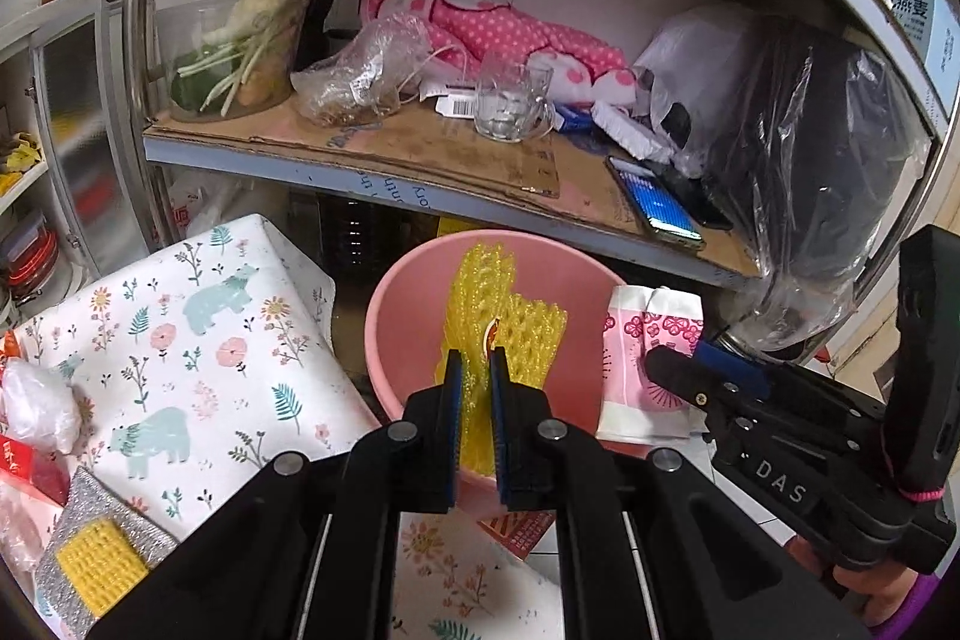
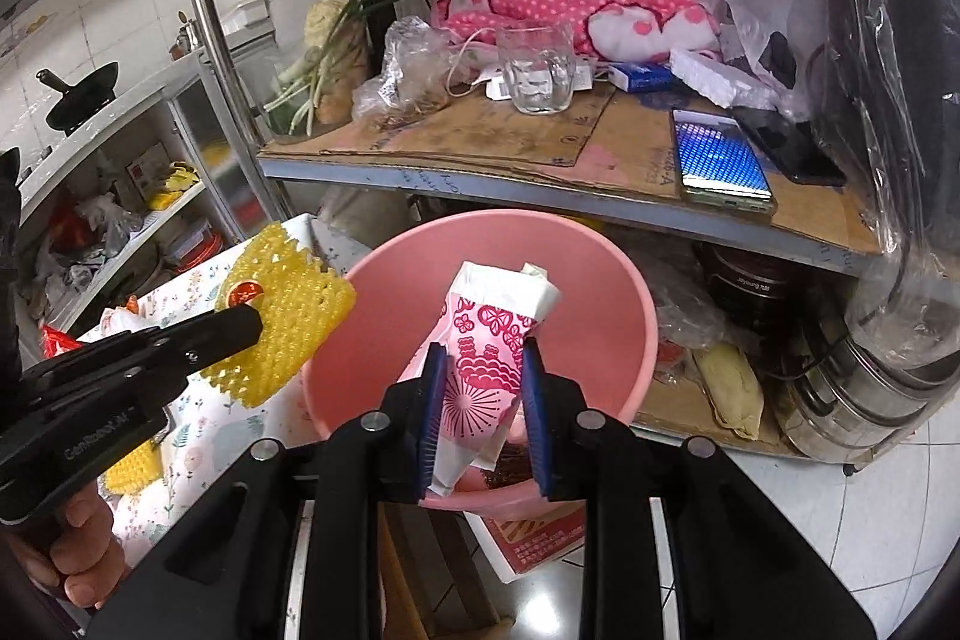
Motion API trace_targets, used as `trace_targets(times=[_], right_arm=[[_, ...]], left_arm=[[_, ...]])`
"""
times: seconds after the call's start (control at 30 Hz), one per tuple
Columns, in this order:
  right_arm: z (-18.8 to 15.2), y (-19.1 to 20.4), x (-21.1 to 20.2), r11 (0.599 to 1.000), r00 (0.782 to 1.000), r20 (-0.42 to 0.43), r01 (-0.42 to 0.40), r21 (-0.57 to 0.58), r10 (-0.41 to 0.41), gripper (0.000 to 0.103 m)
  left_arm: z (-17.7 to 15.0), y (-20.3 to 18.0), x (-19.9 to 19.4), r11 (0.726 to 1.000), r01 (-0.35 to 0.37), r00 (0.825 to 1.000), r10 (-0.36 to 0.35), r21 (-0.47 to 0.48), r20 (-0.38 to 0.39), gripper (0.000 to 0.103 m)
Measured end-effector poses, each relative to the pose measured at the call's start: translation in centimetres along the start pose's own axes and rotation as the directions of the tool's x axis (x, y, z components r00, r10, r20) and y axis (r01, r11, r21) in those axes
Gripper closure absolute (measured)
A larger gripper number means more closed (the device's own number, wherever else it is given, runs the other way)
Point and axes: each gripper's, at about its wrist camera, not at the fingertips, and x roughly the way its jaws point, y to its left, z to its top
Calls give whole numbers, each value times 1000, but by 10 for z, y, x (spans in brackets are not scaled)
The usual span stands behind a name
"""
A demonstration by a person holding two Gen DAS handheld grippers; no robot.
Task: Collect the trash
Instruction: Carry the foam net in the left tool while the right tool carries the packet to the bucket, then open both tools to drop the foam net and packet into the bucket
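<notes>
A pink plastic basin (image 1: 396,334) (image 2: 606,292) stands on the floor below a metal shelf. My left gripper (image 1: 476,361) is shut on a yellow foam fruit net (image 1: 480,316), held over the basin's near side; in the right wrist view the net (image 2: 294,322) hangs at the basin's left rim. My right gripper (image 2: 485,352) is shut on a white and pink patterned paper packet (image 2: 486,346), held above the basin's middle. The left wrist view shows that packet (image 1: 636,358) at the basin's right rim.
A floral-cloth-covered surface (image 1: 198,340) lies left of the basin, with a silver and yellow scouring pad (image 1: 99,562) and plastic wrappers (image 1: 36,406). The shelf (image 2: 480,172) above carries a glass mug (image 2: 537,70), a phone (image 2: 720,166), bags and vegetables. Steel pots (image 2: 870,388) stand at right.
</notes>
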Motion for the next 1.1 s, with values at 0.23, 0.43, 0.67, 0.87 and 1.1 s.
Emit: trace_targets(times=[0.23, 0.43, 0.67, 0.87, 1.1], right_arm=[[2, -2, 10, 1000, 1000, -13, 11, -2, -11, 78], [3, -3, 21, 1000, 999, -31, 19, -5, -20, 78], [1, -2, 38, 999, 997, -60, 39, -11, -39, 78], [0, -1, 47, 998, 996, -74, 55, -21, -57, 78], [2, -6, 52, 998, 995, -86, 58, -1, -57, 77]], left_arm=[[4, -5, 20, 1000, -11, 1000, 11, 12, -21, 95], [6, -8, 34, 1000, -16, 999, 17, 19, -43, 95], [7, -9, 52, 1000, -21, 997, 23, 22, -80, 95], [5, -7, 63, 1000, -20, 994, 22, 18, -107, 95], [7, -6, 64, 1000, -25, 995, 25, 5, -98, 93]])
